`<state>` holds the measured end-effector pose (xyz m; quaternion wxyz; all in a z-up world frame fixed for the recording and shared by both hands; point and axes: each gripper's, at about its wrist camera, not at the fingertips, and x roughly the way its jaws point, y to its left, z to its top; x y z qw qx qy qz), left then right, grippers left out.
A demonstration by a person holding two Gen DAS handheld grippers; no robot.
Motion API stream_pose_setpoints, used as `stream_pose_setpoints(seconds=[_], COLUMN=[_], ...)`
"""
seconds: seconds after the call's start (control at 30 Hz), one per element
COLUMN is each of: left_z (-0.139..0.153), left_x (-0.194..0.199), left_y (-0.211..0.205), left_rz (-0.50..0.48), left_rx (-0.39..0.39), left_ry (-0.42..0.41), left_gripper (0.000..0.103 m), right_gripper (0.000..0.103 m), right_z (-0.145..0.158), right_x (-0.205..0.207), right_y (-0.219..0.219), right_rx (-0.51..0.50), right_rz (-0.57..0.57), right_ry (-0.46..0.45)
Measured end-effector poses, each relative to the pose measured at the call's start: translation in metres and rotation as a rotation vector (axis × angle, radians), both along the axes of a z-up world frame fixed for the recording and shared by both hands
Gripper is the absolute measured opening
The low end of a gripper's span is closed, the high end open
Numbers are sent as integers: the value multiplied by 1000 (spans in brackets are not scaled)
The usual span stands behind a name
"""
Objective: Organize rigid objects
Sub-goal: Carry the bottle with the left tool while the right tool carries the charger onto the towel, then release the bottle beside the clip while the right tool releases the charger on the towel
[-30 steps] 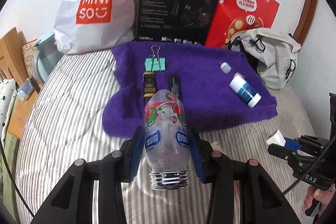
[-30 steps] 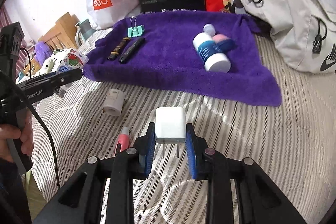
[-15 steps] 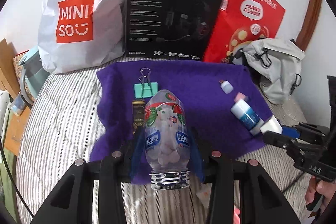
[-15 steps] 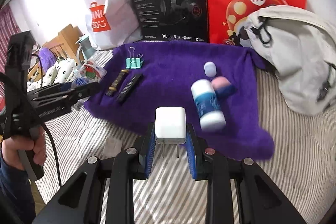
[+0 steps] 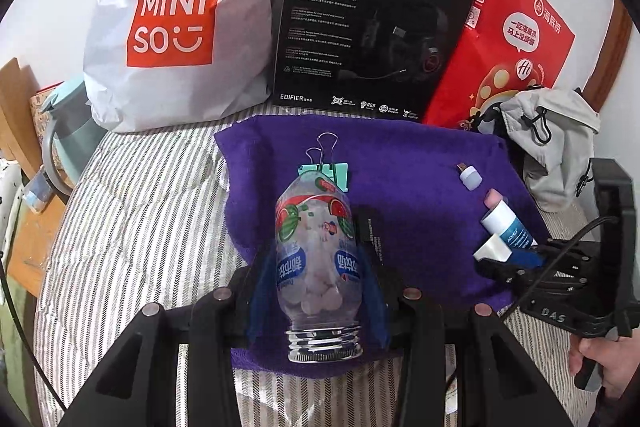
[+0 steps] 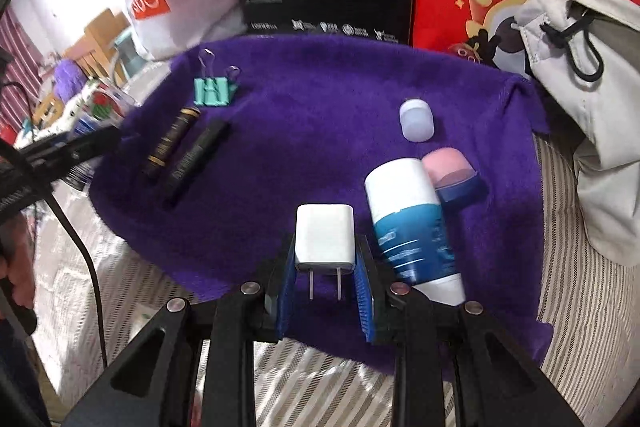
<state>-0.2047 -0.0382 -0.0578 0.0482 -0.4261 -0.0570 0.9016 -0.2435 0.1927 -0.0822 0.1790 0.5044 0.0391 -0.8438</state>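
Gripping a bottle (image 5: 318,259), left tool (image 5: 318,291) sits frame-centre; right tool (image 6: 325,291) clamps a charger (image 6: 325,237) over the towel (image 6: 320,107).

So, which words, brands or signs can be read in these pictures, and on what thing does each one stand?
"MINISO": white plastic bag.
"G2", "HECATE", "EDIFIER": black headset box; its small print is unreadable.
"Hi": red paper bag; the Chinese text on it I cannot read surely.
"DAS": right claw.
Candy bottle label: upside down, unreadable.
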Motion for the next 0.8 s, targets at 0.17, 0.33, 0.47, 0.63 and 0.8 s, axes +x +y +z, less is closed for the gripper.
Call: stream_pose_setpoints(seconds=[0.17, 0.33, 0.47, 0.63, 0.8], left_z=[-1, -2, -2, -3, -8], left_x=[-1, -5, -11, -24, -42], left_y=[0, 6, 13, 32, 52], left_rz=[-5, -12, -22, -44, -73], left_rx=[8, 6, 2, -8, -28], left_ry=[-1, -4, -7, -10, -13], left_gripper=[40, 40, 40, 40, 40], right_gripper=[28, 43, 44, 45, 45], right_z=[-4, -1, 6, 23, 33], right_x=[-2, -5, 0, 17, 31], right_y=[-2, 2, 12, 28, 51], right_rx=[24, -23, -50, -63, -72], right_rz=[15, 54, 37, 22, -17], right_ry=[-2, -49, -65, -30, -10])
